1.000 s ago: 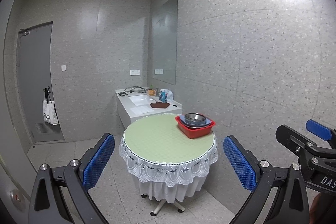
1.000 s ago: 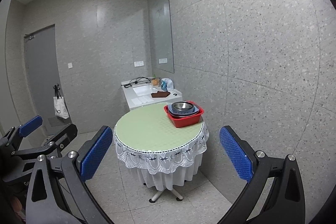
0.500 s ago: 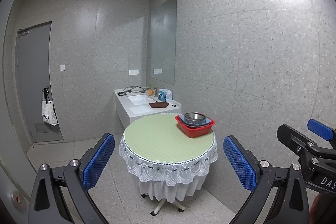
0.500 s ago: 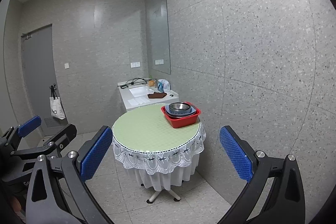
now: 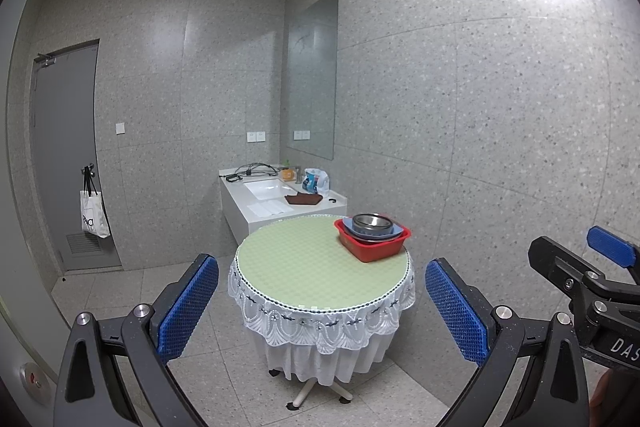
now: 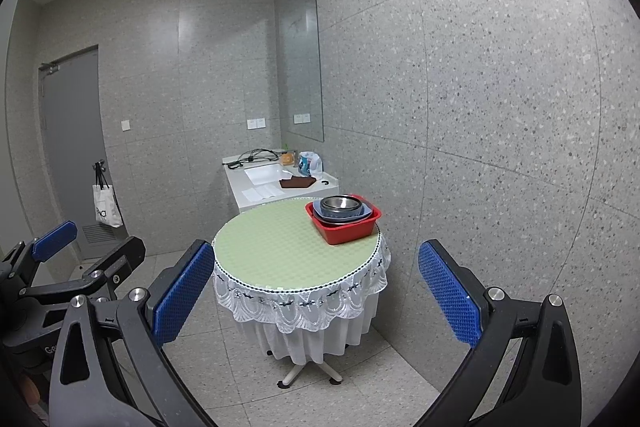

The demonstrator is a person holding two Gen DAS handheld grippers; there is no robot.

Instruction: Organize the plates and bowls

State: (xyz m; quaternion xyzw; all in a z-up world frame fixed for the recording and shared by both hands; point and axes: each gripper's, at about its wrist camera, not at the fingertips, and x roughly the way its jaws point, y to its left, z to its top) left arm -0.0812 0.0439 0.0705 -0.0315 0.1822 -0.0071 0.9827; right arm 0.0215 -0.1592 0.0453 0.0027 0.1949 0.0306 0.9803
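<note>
A: What takes up the most room?
B: Speckled grey walls (image 5: 440,107) and a tiled floor (image 5: 120,291). A grey door (image 5: 66,155) stands at 9 o'clock in the left view, with a white bag (image 5: 93,217) hanging at its handle.

A: And after that?
B: A round table (image 5: 304,267) at centre, with a green top and a white lace skirt. Behind it, at 12 o'clock, is a white counter (image 5: 276,205) with a sink, a brown cloth (image 5: 303,199) and a blue-and-white bag (image 5: 316,181). A mirror (image 5: 312,79) hangs on the wall above.

A: Where are the dishes?
B: In a red tub (image 5: 374,247) at the table's 2 o'clock edge. Inside it sits a blue plate (image 5: 394,233), and a steel bowl (image 5: 372,223) is nested on top.

A: The grippers?
B: The left gripper (image 5: 322,311) has its blue pads wide apart, holding nothing, well short of the table. The right gripper (image 6: 316,295) is the same: spread, empty, also short of the table. Each shows at the other view's edge, the right at 4 o'clock in the left view (image 5: 592,279), the left at 8 o'clock in the right view (image 6: 80,259).
</note>
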